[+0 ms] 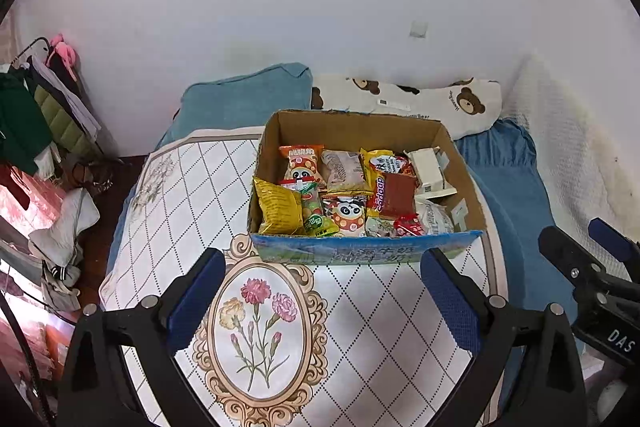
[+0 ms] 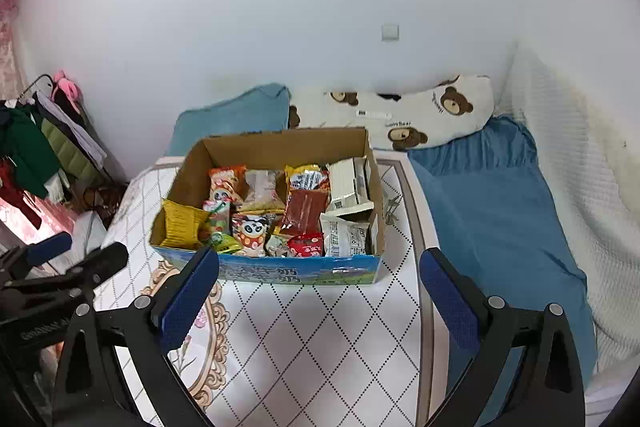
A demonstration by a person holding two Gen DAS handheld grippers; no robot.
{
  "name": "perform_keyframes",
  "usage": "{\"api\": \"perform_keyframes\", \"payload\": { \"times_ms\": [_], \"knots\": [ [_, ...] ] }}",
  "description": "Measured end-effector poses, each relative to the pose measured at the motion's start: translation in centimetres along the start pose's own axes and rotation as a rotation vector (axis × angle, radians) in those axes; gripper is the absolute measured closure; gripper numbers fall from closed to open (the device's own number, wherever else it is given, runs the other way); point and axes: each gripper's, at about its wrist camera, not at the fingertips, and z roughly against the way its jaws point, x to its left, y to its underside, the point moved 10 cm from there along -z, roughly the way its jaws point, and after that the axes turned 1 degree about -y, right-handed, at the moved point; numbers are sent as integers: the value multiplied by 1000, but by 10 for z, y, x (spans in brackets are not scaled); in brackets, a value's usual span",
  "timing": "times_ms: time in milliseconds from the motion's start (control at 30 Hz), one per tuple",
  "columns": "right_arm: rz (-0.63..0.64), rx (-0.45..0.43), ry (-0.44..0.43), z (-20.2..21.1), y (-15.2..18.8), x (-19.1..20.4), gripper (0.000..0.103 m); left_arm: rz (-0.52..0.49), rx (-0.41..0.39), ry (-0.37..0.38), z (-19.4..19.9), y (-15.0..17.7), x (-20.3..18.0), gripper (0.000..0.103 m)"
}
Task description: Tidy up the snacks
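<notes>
A cardboard box (image 1: 352,125) (image 2: 280,143) with a blue printed front stands on a white quilted mat. It is packed with snack packets: a yellow bag (image 1: 278,207) (image 2: 180,223) at the left, panda-print packets (image 1: 348,215) (image 2: 250,231), a dark red packet (image 1: 396,195) (image 2: 302,213) and white cartons (image 1: 428,169) (image 2: 348,183) at the right. My left gripper (image 1: 324,291) is open, a little short of the box front, with nothing between its fingers. My right gripper (image 2: 320,291) is also open and empty before the box. Each gripper shows at the edge of the other's view.
The mat (image 1: 380,327) lies on a bed with a blue sheet (image 2: 488,207). A blue pillow (image 1: 244,99) and a bear-print pillow (image 1: 420,103) lie behind the box. A clothes rack (image 1: 44,107) stands at the left, a white blanket (image 2: 580,167) along the right wall.
</notes>
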Motion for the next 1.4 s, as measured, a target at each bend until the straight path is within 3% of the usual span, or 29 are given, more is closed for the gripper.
{"api": "perform_keyframes", "payload": {
  "times_ms": [400, 700, 1033, 1400],
  "knots": [
    [51, -109, 17, 82, 7, 11, 0, -17, -120, -21, 59, 8, 2, 3],
    [74, -121, -1, 103, 12, 19, 0, -3, -120, -25, 67, 21, 7, 3],
    [63, -88, -23, 83, 15, 15, 0, 16, -111, -24, 56, 22, 12, 3],
    [33, -82, 13, 35, -4, 4, 0, 32, -90, -72, 11, 1, 19, 1]
  ]
}}
